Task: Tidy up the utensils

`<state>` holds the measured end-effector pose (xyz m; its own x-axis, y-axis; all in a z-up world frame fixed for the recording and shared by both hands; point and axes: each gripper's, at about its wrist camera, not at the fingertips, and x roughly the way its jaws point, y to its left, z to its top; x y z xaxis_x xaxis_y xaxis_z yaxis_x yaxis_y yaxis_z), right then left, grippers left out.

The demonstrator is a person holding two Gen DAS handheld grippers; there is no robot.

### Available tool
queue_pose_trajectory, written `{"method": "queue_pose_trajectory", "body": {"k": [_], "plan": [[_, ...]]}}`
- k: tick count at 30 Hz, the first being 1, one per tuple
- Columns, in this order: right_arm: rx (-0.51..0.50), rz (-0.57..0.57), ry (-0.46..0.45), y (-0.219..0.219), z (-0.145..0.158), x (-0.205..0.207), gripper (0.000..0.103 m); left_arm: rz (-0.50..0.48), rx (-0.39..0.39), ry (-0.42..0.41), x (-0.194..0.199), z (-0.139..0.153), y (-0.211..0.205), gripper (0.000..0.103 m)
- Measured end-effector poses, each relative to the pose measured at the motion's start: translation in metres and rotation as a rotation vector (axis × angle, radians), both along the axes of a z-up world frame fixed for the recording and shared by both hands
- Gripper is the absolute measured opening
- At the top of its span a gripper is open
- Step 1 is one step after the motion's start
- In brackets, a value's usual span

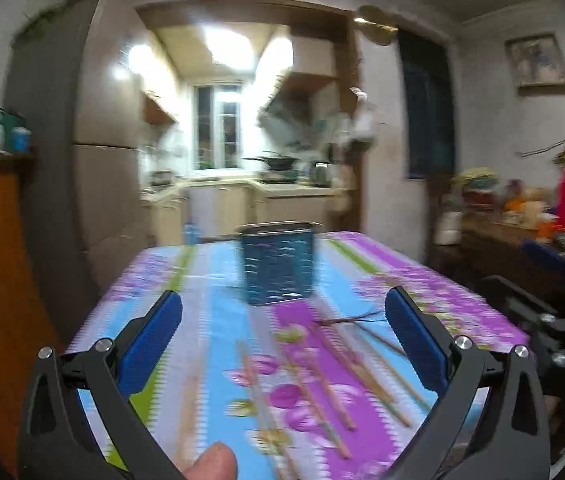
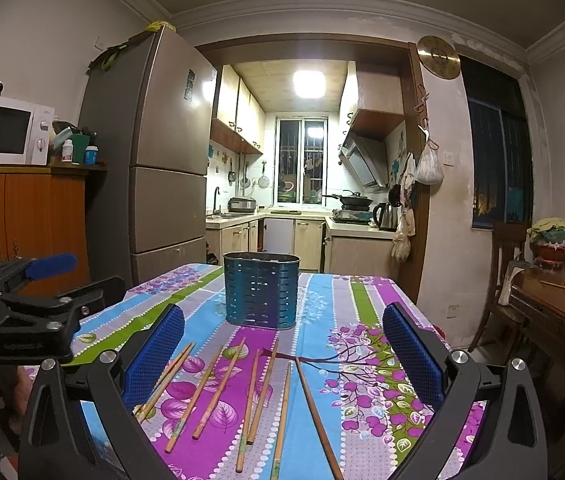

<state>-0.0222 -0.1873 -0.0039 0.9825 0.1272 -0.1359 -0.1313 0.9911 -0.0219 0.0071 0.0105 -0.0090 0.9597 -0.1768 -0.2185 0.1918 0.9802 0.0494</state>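
- Behind the worktop (image 2: 322, 300), covered in a striped floral cloth, a lit kitchen is showing.
- A blue perforated metal utensil holder (image 2: 260, 290) is standing upright mid-worktop.
- Several wooden chopsticks (image 2: 218, 388) are lying loose in front of it.
- The right gripper (image 2: 282, 354) is hovering wide open above them, holding nothing.
- The left gripper (image 1: 282, 340) is gaping wide, empty too.

Your right gripper (image 2: 282, 344) hangs over the near end of the table (image 2: 366, 304), its blue pads wide apart and holding nothing. Take the blue slotted holder (image 2: 260, 290) as your landmark: it stands upright on the floral cloth, straight ahead of you. The chopsticks (image 2: 242, 392) lie loose on the cloth just in front of it, fanned between your fingers. Your left gripper (image 2: 48, 266) sits well left of the holder, off the table's edge.
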Motion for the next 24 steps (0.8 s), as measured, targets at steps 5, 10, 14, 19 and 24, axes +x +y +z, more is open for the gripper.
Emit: {"method": "queue_pose_trajectory", "body": {"k": [5, 10, 14, 19, 24], "plan": [[0.001, -0.001, 0.001, 0.0011, -0.0008, -0.0012, 0.1, 0.04, 0.012, -0.022, -0.002, 0.0042, 0.0003, 0.098], [0.002, 0.003, 0.001, -0.0008, -0.0022, -0.0005, 0.1, 0.061, 0.019, -0.022, -0.0002, 0.0059, 0.0004, 0.098], [0.003, 0.005, 0.003, -0.0013, -0.0039, 0.002, 0.1, 0.114, 0.059, -0.029, 0.0003, 0.0046, -0.0054, 0.098], [0.002, 0.002, 0.005, -0.0017, -0.004, 0.0044, 0.1, 0.112, 0.054, -0.023, 0.0026, 0.0066, -0.0063, 0.098], [0.001, 0.004, 0.01, -0.0023, -0.0056, 0.0087, 0.1, 0.114, 0.049, -0.019, 0.0042, 0.0076, -0.0049, 0.098]]}}
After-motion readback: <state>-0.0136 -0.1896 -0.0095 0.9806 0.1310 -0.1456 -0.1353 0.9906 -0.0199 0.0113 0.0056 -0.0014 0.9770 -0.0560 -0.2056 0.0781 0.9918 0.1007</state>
